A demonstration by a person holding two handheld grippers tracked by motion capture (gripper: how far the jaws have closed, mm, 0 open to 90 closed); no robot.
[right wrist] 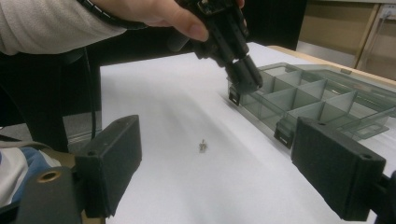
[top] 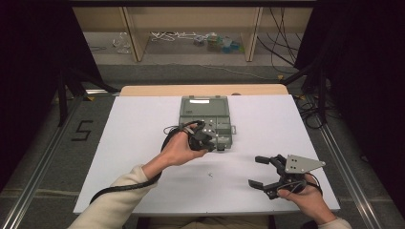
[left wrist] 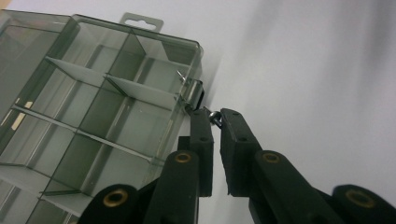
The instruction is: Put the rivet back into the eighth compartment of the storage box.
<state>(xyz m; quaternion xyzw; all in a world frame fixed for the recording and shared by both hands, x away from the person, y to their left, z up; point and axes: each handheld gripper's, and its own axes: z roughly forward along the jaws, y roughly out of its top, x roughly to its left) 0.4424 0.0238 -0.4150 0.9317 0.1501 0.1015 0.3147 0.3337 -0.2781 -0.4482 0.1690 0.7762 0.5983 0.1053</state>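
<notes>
A clear grey compartment box (top: pixel 206 114) lies open at the table's middle, its divided cells (left wrist: pixel 93 116) looking bare. My left gripper (top: pixel 214 147) hangs over the box's near right corner, pointing down. Its jaws (left wrist: pixel 215 125) are shut on a small shiny screw (left wrist: pixel 217 116), right beside the box's black latch (left wrist: pixel 195 93). A second small screw (top: pixel 209 174) lies loose on the white table, in front of my right gripper (right wrist: pixel 222 163). My right gripper (top: pixel 255 171) rests low at the near right, open, with nothing between its pads. The left gripper (right wrist: pixel 243 79) also appears above the box (right wrist: pixel 317 98).
The white table top (top: pixel 143 143) ends at a near edge just below the right hand. A black cable (top: pixel 129 186) trails from the left gripper along the sleeve. Beyond the table lie a wooden frame and floor clutter (top: pixel 215 43).
</notes>
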